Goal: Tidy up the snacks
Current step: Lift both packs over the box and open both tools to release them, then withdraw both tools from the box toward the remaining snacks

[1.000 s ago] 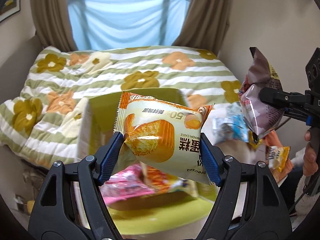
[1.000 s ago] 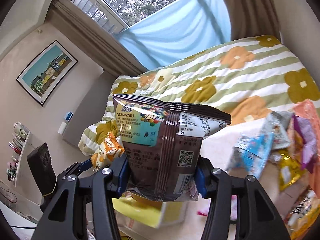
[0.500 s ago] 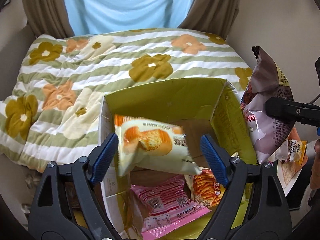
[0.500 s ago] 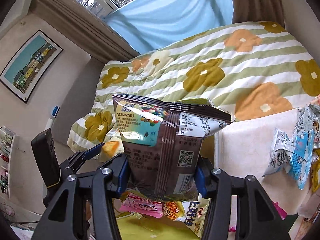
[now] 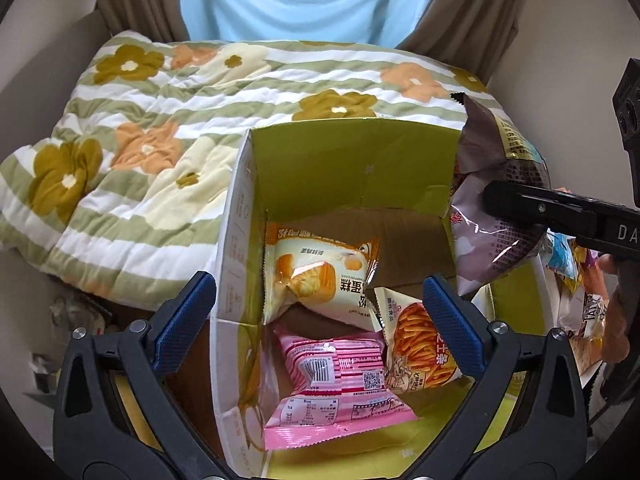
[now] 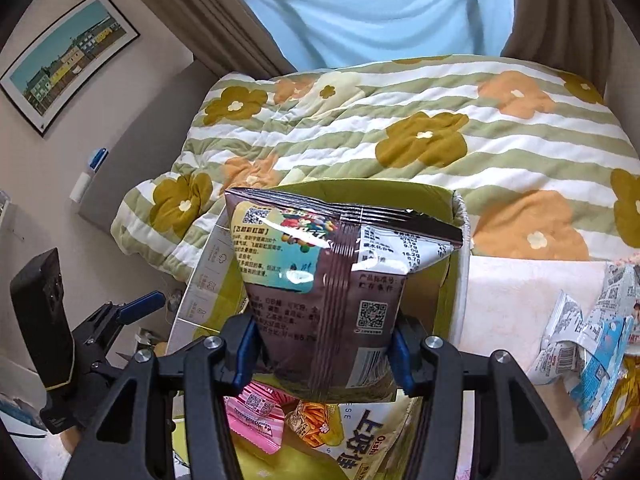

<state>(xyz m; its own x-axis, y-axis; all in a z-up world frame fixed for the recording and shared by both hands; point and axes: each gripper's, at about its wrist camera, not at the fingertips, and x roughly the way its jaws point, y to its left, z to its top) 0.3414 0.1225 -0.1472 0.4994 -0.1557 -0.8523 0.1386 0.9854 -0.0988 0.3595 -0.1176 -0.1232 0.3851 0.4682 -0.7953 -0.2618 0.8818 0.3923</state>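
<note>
A yellow-green cardboard box [image 5: 352, 160] stands open below both grippers. Inside it lie an orange-and-cream cake packet [image 5: 316, 272], a pink packet [image 5: 336, 376] and an orange stick-snack packet [image 5: 416, 344]. My left gripper [image 5: 316, 284] hangs over the box; its jaws are opening wide and the pads touch nothing. The cake packet rests loose on the box floor beneath them. My right gripper [image 6: 322, 332] is shut on a brown snack bag [image 6: 320, 272], held upright over the box's right side. The same bag [image 5: 492, 200] shows at the right of the left wrist view.
A bed with a green-striped flowered quilt [image 5: 160, 120] lies just behind the box. Several loose snack packets [image 6: 580, 340] sit on a pale surface to the right. A framed picture [image 6: 68, 64] hangs on the left wall.
The left jaws spread apart and the cake packet dropped from them into the box. Both grippers came lower toward the box. The right gripper kept the brown bag.
</note>
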